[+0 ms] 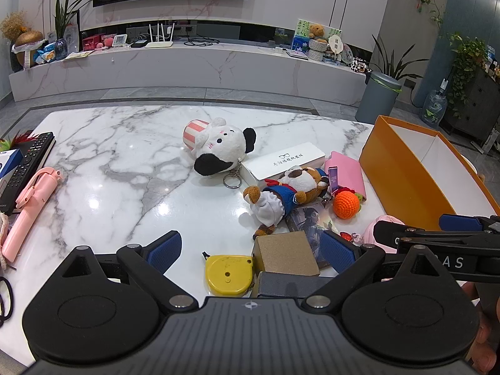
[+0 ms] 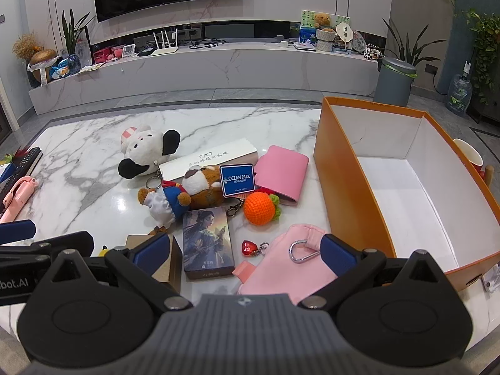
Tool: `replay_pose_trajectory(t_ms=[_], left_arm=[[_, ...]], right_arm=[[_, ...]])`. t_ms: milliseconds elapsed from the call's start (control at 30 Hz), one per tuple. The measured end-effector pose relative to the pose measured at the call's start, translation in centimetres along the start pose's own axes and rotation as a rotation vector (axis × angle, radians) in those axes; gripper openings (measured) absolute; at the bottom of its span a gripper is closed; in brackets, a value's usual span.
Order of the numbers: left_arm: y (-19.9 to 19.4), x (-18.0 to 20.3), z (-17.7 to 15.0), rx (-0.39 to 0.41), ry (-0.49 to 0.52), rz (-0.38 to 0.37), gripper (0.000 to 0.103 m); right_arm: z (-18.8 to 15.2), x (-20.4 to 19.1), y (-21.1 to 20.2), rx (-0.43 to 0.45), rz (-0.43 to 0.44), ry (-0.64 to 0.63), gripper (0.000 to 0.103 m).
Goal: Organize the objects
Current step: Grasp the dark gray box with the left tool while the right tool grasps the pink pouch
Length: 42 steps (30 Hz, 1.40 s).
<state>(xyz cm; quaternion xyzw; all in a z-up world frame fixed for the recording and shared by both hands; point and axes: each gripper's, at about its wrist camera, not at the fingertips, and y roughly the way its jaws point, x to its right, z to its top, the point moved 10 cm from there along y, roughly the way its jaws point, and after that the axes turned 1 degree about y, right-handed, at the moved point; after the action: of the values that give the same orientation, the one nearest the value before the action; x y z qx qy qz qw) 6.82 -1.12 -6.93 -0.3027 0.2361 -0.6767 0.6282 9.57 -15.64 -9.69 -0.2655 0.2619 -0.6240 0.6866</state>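
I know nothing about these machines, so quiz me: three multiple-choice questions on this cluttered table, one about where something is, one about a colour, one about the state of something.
1. Where does the crocheted orange lie?
A. Inside the orange box
B. On the marble table beside the pink wallet
C. On the TV shelf

2. What colour is the tape measure?
A. Yellow
B. Green
C. White

3. What state is the orange box in?
A. Closed with a lid
B. Open and full of toys
C. Open, nothing visible inside

Answers:
1 B: it sits on the table next to the pink wallet, outside the box.
2 A: its casing is plain yellow in the left wrist view.
3 C: no lid is on it and only bare white walls and floor show.
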Motion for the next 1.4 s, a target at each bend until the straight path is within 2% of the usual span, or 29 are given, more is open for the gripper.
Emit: replay_pose_trajectory(t_ms=[600, 733, 900, 1000, 1133, 1333, 1400], left_arm=[[0.2, 0.6, -0.2, -0.008, 0.002, -0.01, 0.103], [0.5, 2.6, -1.5, -0.051, 0.06, -0.078, 0.103], [1.2, 4.8, -3.2, -0.08, 0.182, -0.063, 0.103], [1.6, 5.0, -3.5, -0.095, 0.187, -0.07, 0.103], [2.1, 4.9, -4.0, -0.114, 0.185, -0.069, 0.103], [3.2, 5.1, -4.9, -0.136, 0.211, -0.051, 0.103], [3.6, 5.1, -5.0, -0.132, 0.224, -0.041, 0.103]], right_arm=[[0.0, 0.0, 0.0, -0.002, 0.0, 0.002, 0.102], [0.3, 1.2, 0.1, 0.006, -0.016, 0.014, 0.102], [0.4, 3.9, 0.6, 0.003, -0.049, 0.034, 0.102], [0.1, 5.2, 0.9, -0.003, -0.055, 0.049, 0.102], [-0.4, 5.6, 1.2, -0.015, -0.015, 0.064, 0.102], [-2.1, 4.2, 1.4, 0.019, -0.011, -0.044, 0.102], [-2.6, 3.9, 1.9, 0.003, -0.009, -0.038, 0.102]])
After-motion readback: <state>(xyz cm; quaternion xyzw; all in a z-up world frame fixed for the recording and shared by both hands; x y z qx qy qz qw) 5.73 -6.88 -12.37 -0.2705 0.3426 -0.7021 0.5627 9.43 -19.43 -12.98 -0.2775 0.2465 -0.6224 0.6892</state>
